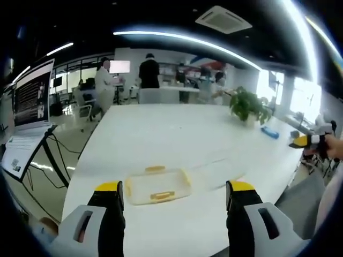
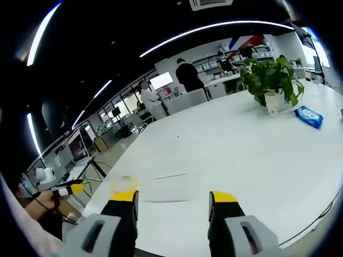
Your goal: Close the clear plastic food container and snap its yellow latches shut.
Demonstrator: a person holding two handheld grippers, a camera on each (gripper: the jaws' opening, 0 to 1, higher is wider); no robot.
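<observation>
From the left gripper view my left gripper (image 1: pixel 175 195) hangs above the near edge of the white table (image 1: pixel 177 134) with its yellow-tipped fingers (image 1: pixel 109 187) spread wide apart, holding nothing. The clear plastic food container (image 1: pixel 157 185) lies flat on the table just ahead of the fingers, in the gap between them and nearer the left-hand one; I can see one yellow latch (image 1: pixel 155 169) on its far side and another on the near side. Nothing lies between the fingers and the box. Farther out, beyond the right-hand finger, stand a potted plant (image 1: pixel 249 106) and a blue packet (image 1: pixel 270 132), well apart from the container. From the right gripper view my right gripper (image 2: pixel 172 199) also has its fingers apart and empty; the container (image 2: pixel 125 186) shows only faintly just beyond the left-hand fingertip, and I cannot tell its lid position. The plant and packet sit far ahead to the right.
</observation>
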